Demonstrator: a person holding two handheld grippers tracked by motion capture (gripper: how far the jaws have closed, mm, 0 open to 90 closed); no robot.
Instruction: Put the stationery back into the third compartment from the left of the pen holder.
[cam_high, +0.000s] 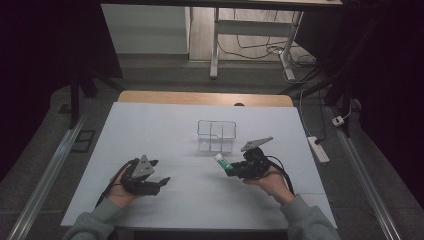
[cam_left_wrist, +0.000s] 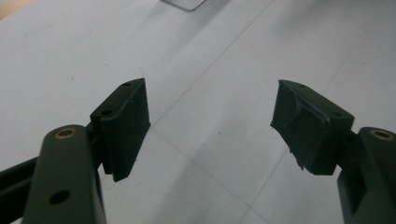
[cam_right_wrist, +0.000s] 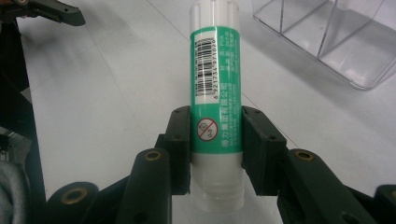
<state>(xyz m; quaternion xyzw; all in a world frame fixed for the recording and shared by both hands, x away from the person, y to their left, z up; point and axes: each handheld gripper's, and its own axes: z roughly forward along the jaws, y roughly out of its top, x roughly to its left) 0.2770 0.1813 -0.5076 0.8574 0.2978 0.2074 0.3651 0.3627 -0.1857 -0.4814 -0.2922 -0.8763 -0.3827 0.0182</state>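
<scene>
Right gripper view: right hand-held gripper (cam_right_wrist: 215, 144) clamped on a green-and-white glue stick (cam_right_wrist: 215, 93) — held above the white tabletop (cam_right_wrist: 116, 93). Left hand-held gripper (cam_left_wrist: 210, 126) jaws spread, empty. Farther off — clear divided container (cam_high: 216, 135).

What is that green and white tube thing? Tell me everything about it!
It looks like a glue stick: a round plastic tube with a green label, a barcode, small print and a little red no-sign, white at both ends. The right gripper squeezes it between two black jaws near its lower end. It is held off the white table, pointing toward the clear box.
</scene>
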